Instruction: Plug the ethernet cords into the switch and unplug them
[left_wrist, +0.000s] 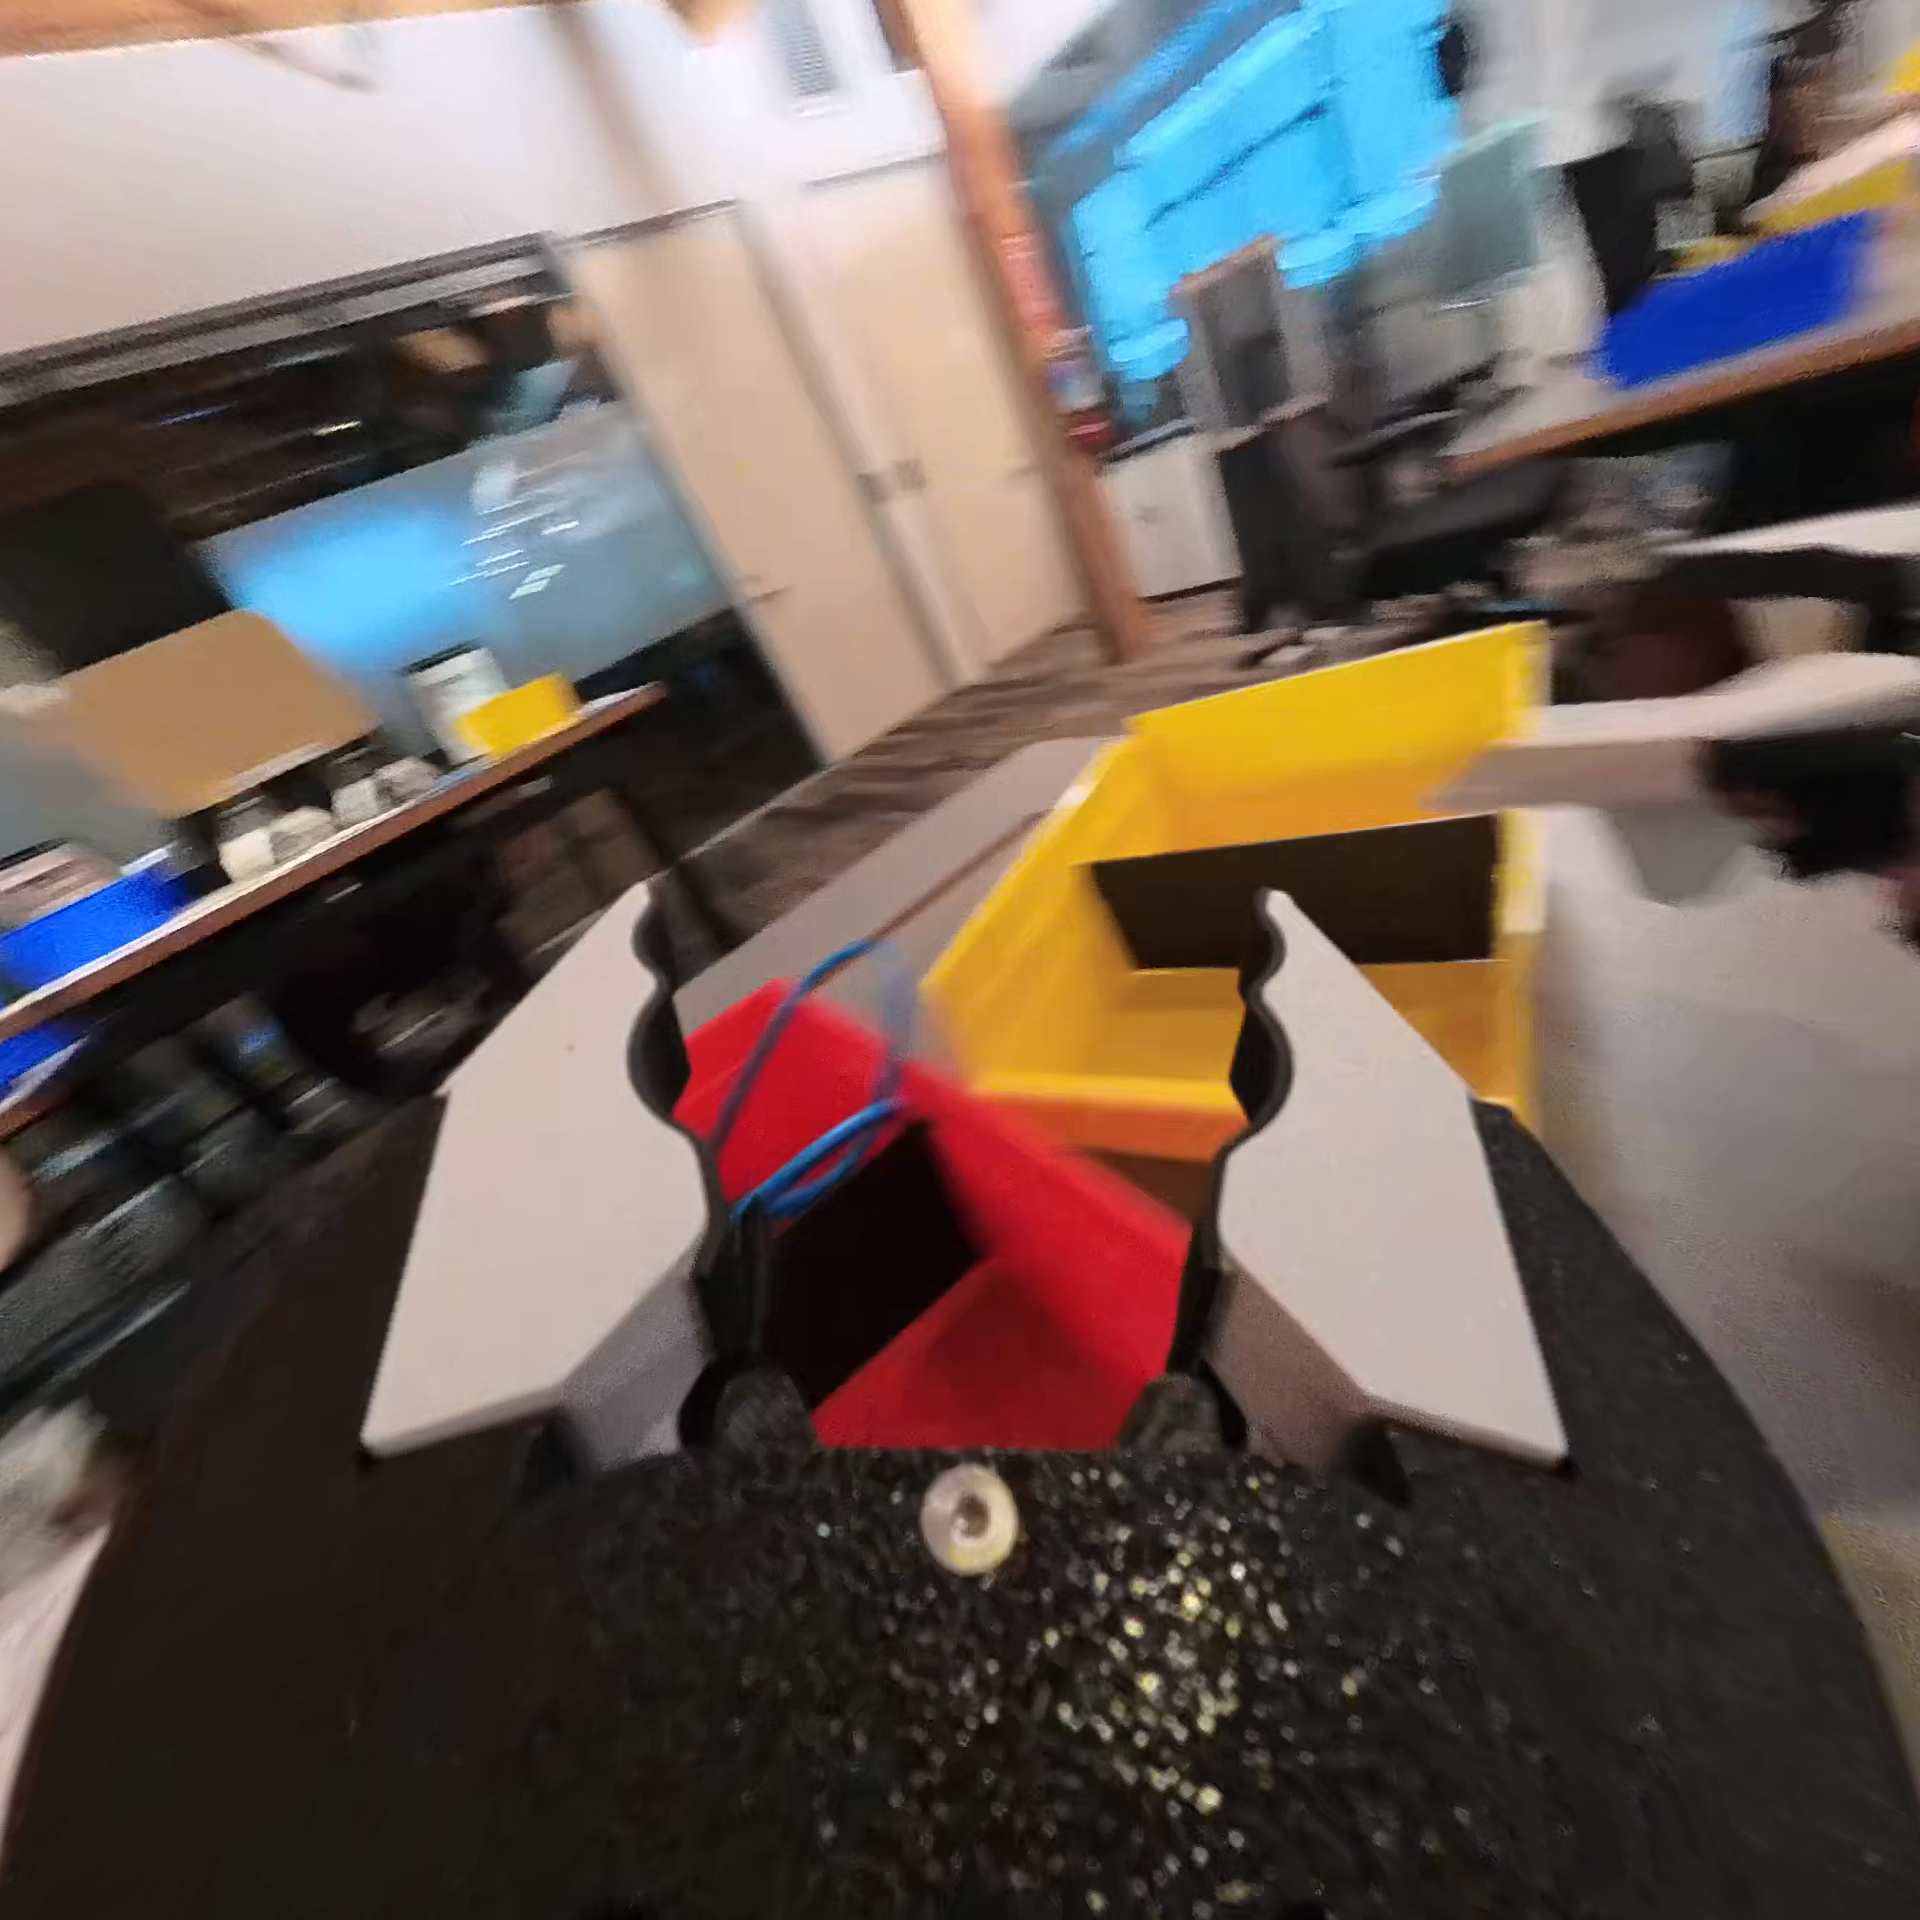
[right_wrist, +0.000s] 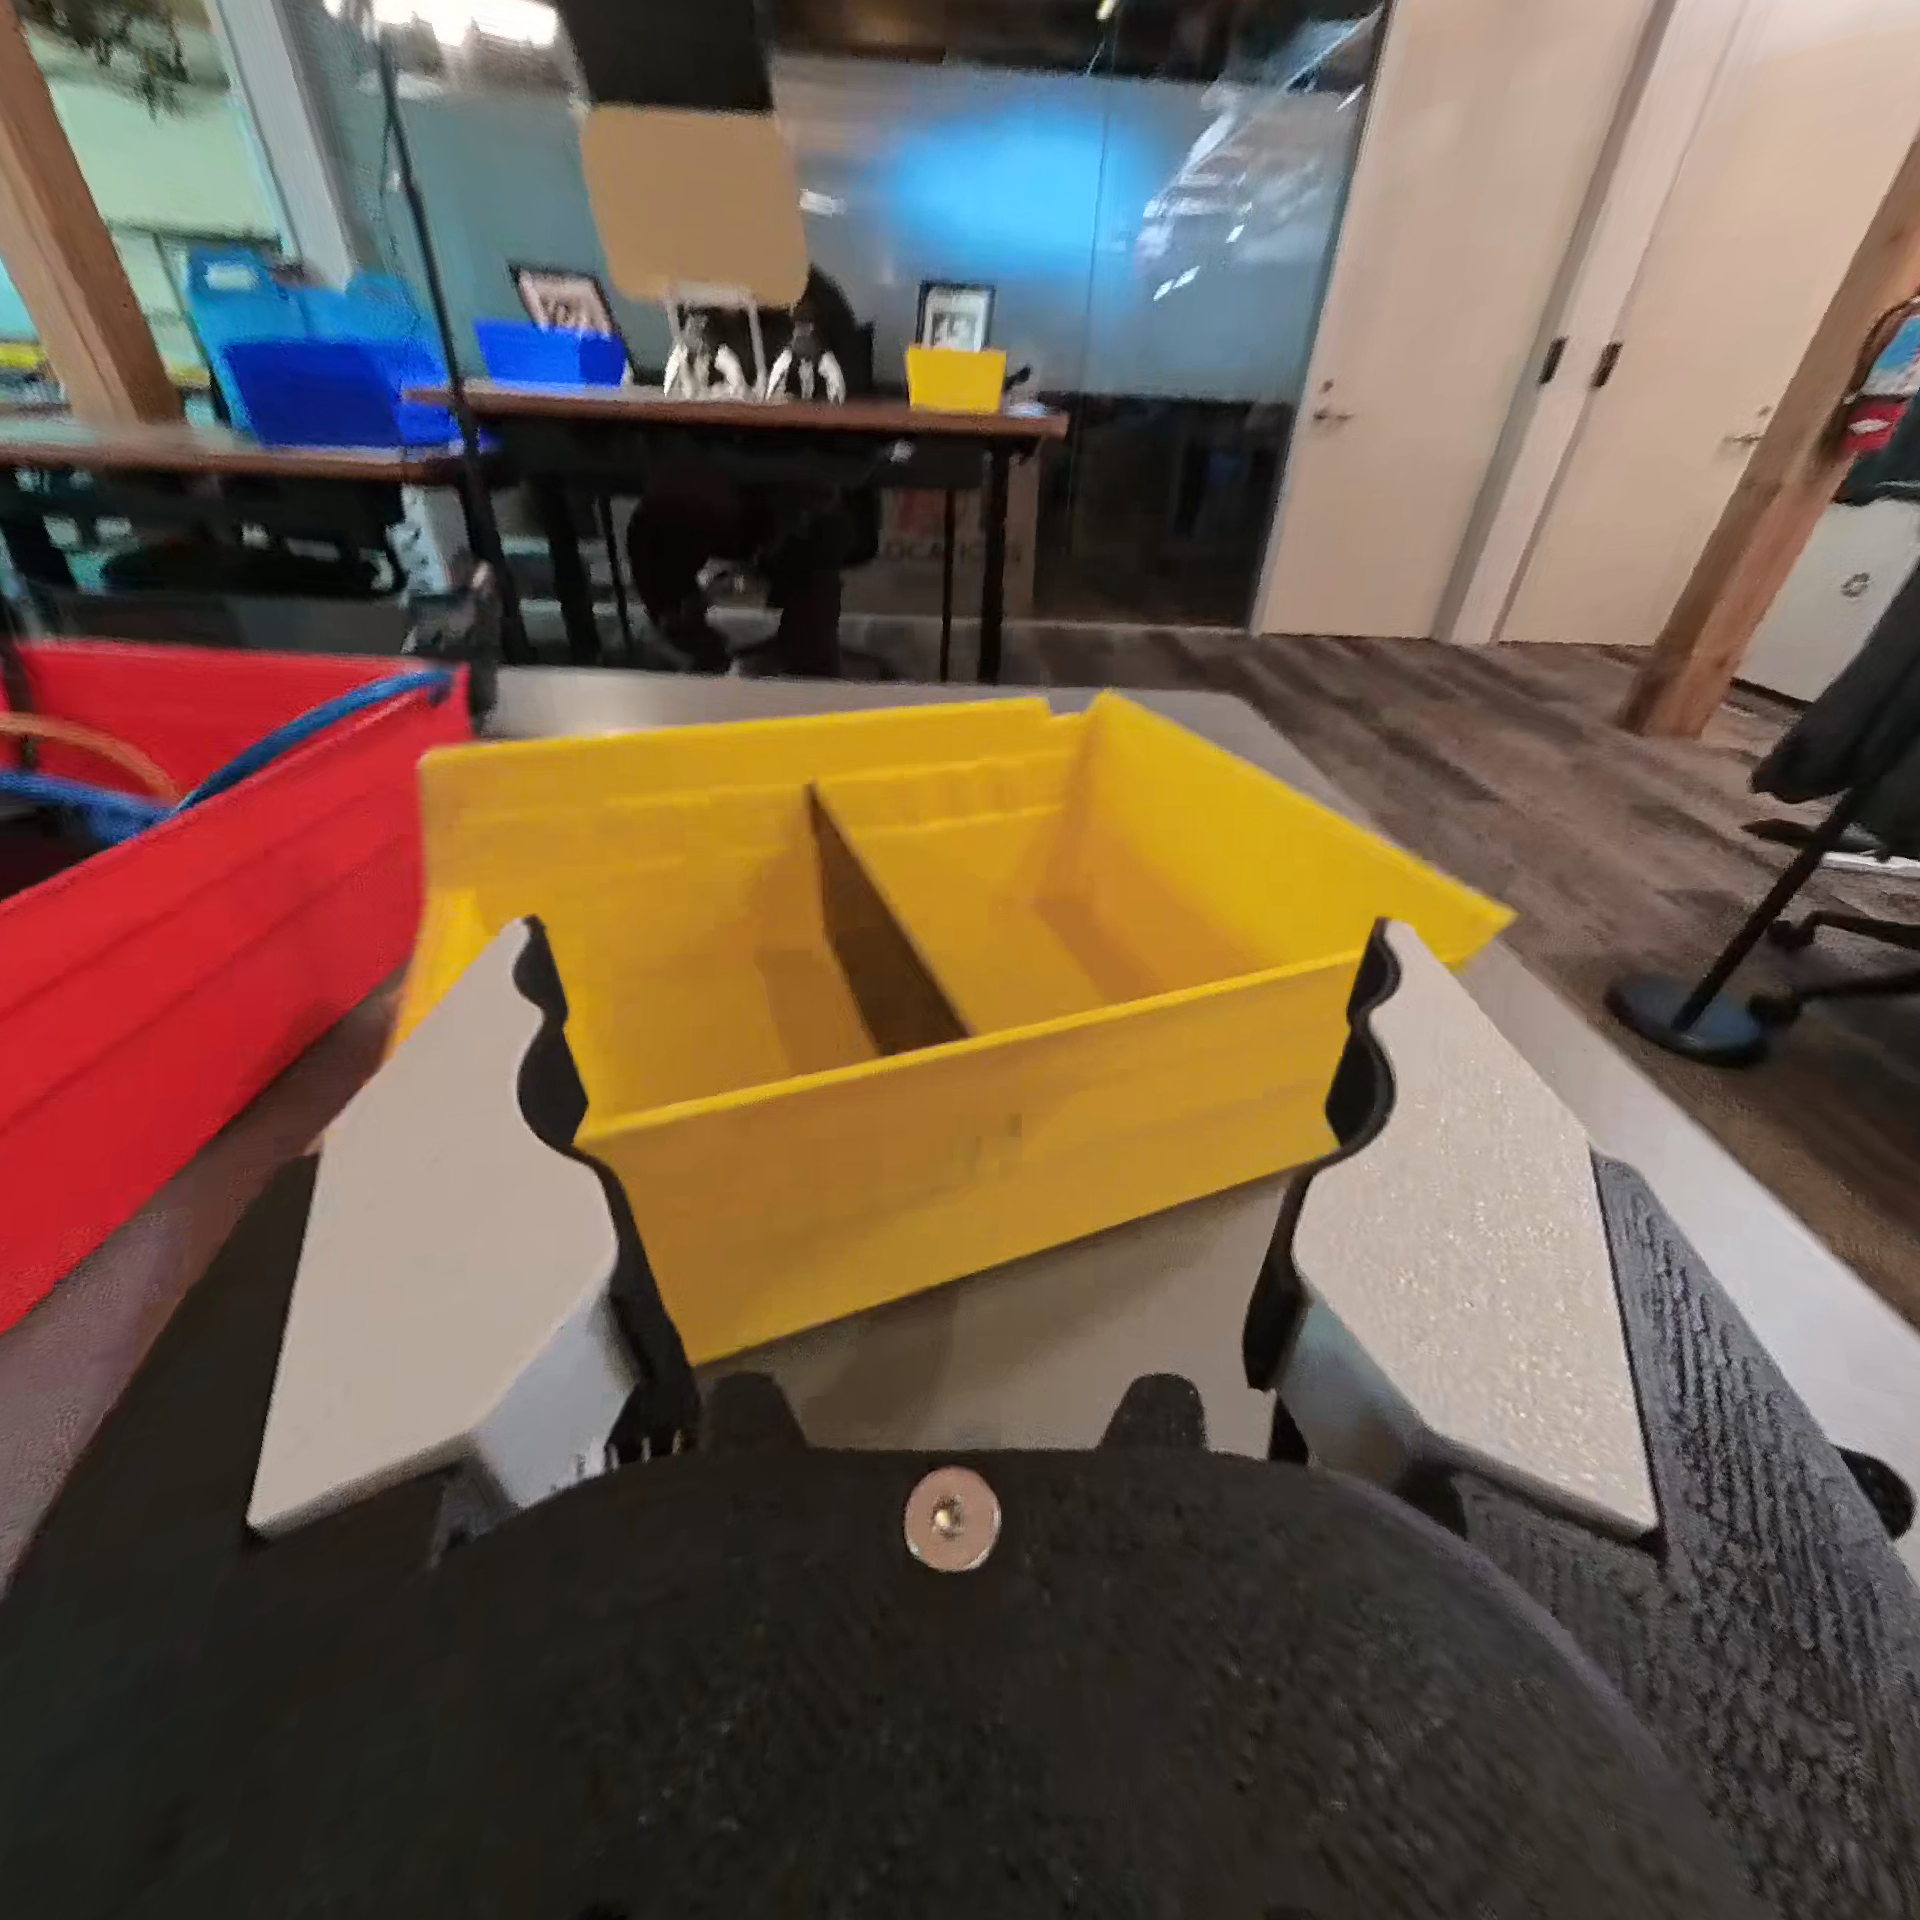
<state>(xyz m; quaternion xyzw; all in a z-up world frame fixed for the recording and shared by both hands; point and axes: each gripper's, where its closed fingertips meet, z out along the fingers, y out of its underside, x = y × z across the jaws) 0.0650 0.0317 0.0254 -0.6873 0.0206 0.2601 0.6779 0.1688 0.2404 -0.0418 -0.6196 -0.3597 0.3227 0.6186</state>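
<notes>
Your left claw (left_wrist: 956, 1049) and right claw (right_wrist: 956, 1049) gape wide, empty; yellow bin (right_wrist: 935, 1195) beside red bin (right_wrist: 187, 956) on grey table (right_wrist: 987, 1361).

My fingers (right_wrist: 1475, 1226) are matt grey plates on a rough, grainy black body, the yellow bin (right_wrist: 935, 1174) and red bin (right_wrist: 208, 966) smooth plastic, the tabletop (right_wrist: 1049, 1371) smooth grey.

We see yellow bin (right_wrist: 966, 1174) with dark divider (right_wrist: 883, 945), empty, on grey table (right_wrist: 997, 1361); red bin (right_wrist: 187, 956) just beside it; blue bins (right_wrist: 322, 390) on far desks.
</notes>
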